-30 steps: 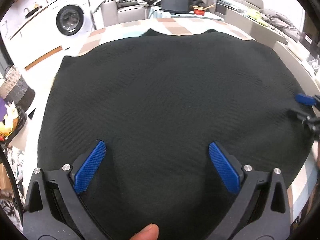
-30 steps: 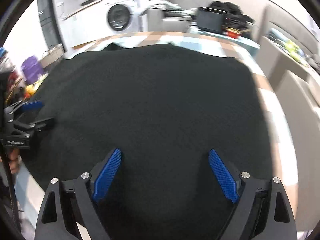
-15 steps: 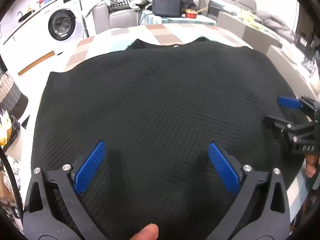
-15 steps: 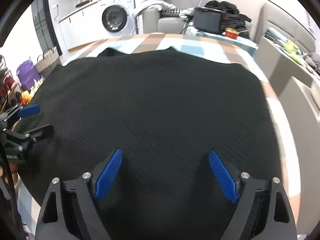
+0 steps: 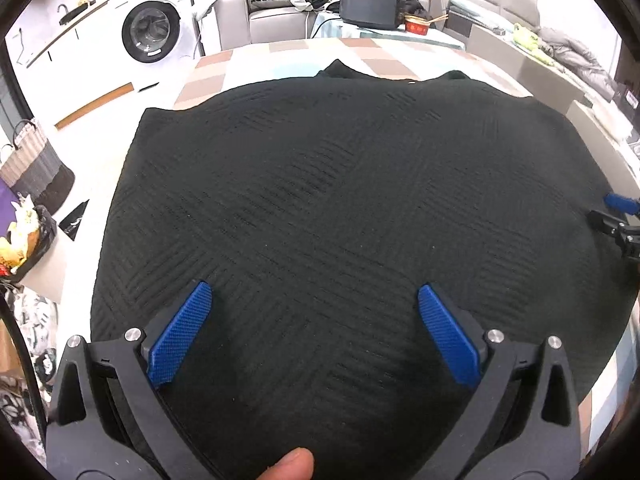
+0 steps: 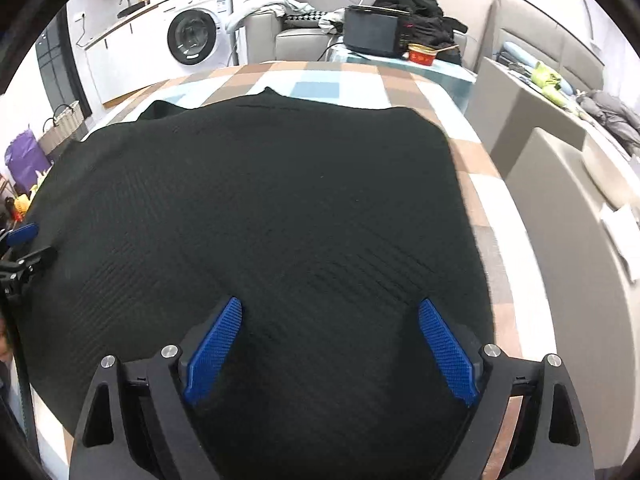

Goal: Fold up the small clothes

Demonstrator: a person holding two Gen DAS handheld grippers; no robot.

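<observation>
Black knit garment (image 5: 340, 208) flat on checked table (image 6: 320, 80) | left gripper (image 5: 316, 328) wide, empty | right gripper (image 6: 330, 340) wide, empty

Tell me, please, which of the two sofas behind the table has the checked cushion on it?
The left sofa, next to the washer: a black-and-white checked cushion lies on its seat. The right sofa holds green and blue items instead.

Black ribbed sweater (image 5: 340, 208), checked tablecloth (image 6: 320, 80), blue pads (image 6: 214, 344)
</observation>
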